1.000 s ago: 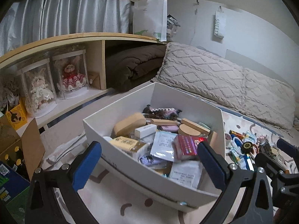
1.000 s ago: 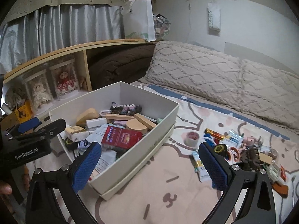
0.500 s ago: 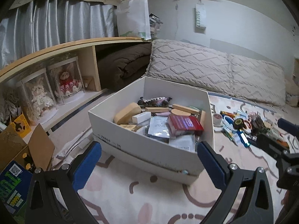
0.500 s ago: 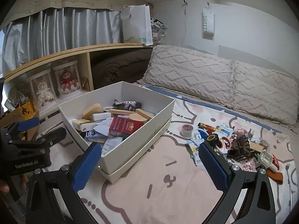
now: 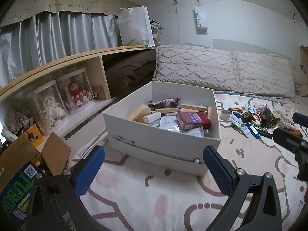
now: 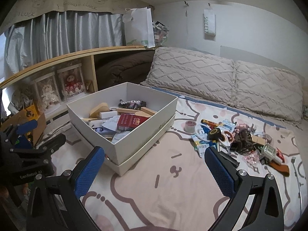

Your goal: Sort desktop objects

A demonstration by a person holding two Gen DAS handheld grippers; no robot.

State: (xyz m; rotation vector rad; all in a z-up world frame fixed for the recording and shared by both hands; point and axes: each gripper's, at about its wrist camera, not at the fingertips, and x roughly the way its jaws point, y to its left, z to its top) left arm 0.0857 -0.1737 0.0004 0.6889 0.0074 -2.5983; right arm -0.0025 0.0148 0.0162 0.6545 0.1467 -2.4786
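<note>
Your left gripper point(image 5: 154, 170) is spread wide, empty, facing one white box point(image 5: 161, 140) of sorted things on the bed point(image 6: 173, 192). Your right gripper point(image 6: 155, 170) gapes empty too; one loose pile point(image 6: 238, 140) lies right, before two pillows point(image 6: 227, 80).

Black claw point(image 6: 154, 168) frames, blue textured pads point(image 6: 89, 168), silver screws.

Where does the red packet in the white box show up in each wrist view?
Left wrist: red packet right of centre, inside the white box, toward its right wall.
Right wrist: red packet left of centre, mid-box.
Shared landmark: roll of tape on the bedspread.
</note>
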